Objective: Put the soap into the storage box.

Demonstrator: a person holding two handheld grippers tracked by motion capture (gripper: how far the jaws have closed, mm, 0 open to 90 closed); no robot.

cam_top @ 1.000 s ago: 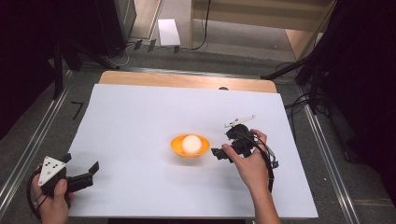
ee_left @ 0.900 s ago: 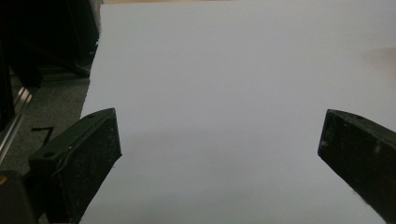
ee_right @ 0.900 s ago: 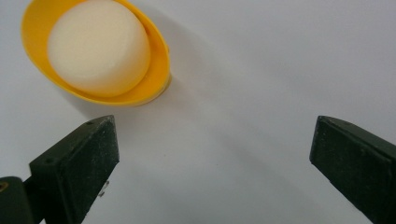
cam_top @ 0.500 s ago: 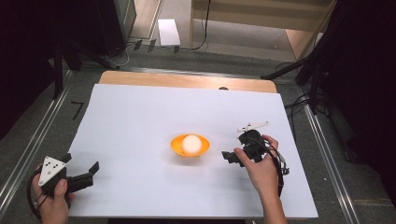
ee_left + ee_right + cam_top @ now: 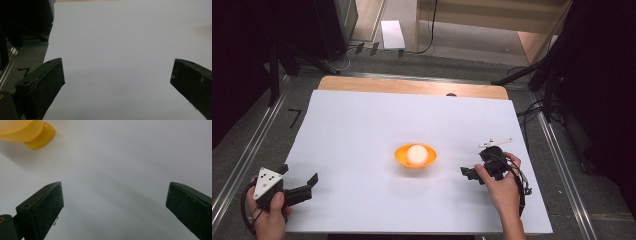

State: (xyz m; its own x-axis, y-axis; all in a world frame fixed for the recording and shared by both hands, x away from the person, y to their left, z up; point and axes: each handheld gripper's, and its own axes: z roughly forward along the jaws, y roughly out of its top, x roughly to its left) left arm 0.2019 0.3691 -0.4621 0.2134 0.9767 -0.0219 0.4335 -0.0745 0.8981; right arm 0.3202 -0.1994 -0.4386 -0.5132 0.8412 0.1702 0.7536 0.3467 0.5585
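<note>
With both our right claw [image 5: 469,173] and left claw [image 5: 307,184] spread empty, we risk tipping the shallow orange plastic bowl [image 5: 415,156] mid-counter [image 5: 362,125], rolling out its white ball [image 5: 416,153].

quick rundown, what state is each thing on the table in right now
small orange plastic bowl: upright at the centre of the sheet, holding the ball
white round ball: resting inside the bowl
left hand-held gripper: jaws wide open, empty, low over the sheet
right hand-held gripper: jaws wide open, empty, right of the bowl
white sheet: flat, covering the tabletop
</note>
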